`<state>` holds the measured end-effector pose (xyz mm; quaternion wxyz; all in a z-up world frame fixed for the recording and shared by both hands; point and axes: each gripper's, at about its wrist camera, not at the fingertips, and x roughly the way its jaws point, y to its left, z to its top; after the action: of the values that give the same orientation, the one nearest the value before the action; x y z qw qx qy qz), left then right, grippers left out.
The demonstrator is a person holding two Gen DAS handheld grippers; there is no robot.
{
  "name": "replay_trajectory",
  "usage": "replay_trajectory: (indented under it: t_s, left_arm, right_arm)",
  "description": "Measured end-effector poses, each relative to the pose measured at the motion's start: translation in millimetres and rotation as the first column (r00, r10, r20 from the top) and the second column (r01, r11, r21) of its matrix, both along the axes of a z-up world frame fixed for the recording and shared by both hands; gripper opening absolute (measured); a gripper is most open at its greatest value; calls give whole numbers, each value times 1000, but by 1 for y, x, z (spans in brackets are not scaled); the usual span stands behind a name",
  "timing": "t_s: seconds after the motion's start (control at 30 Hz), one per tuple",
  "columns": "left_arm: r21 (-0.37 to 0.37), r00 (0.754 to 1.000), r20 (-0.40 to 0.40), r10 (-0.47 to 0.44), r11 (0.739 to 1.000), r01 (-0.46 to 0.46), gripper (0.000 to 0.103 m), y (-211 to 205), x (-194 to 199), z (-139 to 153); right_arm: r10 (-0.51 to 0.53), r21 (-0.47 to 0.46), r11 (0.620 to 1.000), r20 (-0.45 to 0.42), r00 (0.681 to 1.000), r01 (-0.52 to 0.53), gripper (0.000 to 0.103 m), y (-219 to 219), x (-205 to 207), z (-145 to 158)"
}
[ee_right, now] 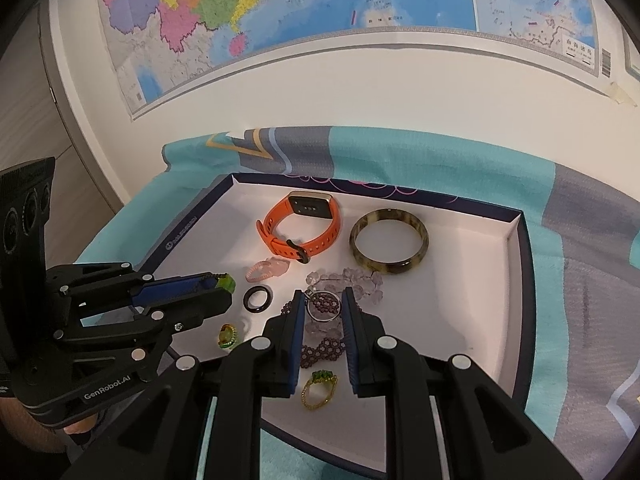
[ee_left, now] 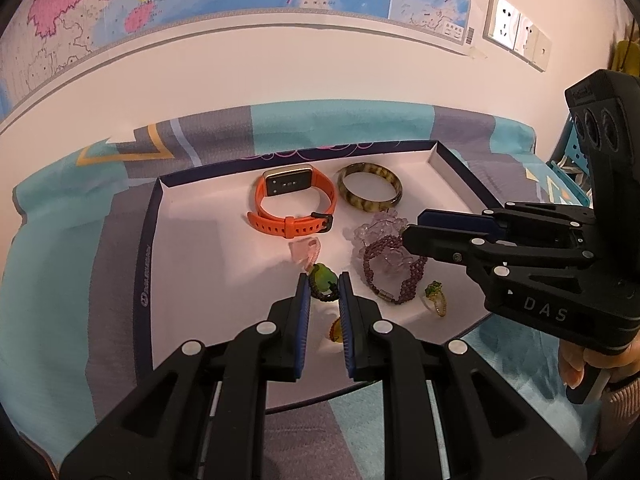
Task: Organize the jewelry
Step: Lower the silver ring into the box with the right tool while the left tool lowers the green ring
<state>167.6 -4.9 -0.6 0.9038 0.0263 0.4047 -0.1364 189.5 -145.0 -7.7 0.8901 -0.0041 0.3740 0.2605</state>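
Observation:
A shallow white tray (ee_left: 192,240) (ee_right: 472,304) holds the jewelry. My left gripper (ee_left: 324,286) (ee_right: 222,290) is shut on a green pendant with a dark cord (ee_left: 322,280) (ee_right: 226,282), held just above the tray. My right gripper (ee_right: 323,300) (ee_left: 410,230) is shut on a silver ring (ee_right: 323,307) over the purple bead bracelet (ee_left: 384,276) (ee_right: 322,350) and clear bead bracelet (ee_left: 380,226) (ee_right: 352,280). An orange watch (ee_left: 294,204) (ee_right: 304,232), brown bangle (ee_left: 370,186) (ee_right: 390,246), pink ring (ee_left: 306,250) (ee_right: 268,269), black ring (ee_right: 258,299) and gold green-stone ring (ee_left: 436,300) (ee_right: 320,390) lie there.
Another gold green-stone ring (ee_right: 227,336) (ee_left: 336,330) lies near the tray's front left. The tray sits on a teal and grey patterned cloth (ee_left: 60,280) (ee_right: 580,280). A wall with a map (ee_right: 320,8) and sockets (ee_left: 516,32) stands close behind.

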Motion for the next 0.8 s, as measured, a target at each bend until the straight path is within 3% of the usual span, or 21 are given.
replay_trajectory:
  t_s: [0.8]
  left_arm:
    - [-6, 1000, -26, 8, 1000, -8, 15, 0, 5, -7]
  right_arm:
    - [-9, -38, 999, -17, 1000, 8, 17, 9, 9, -13]
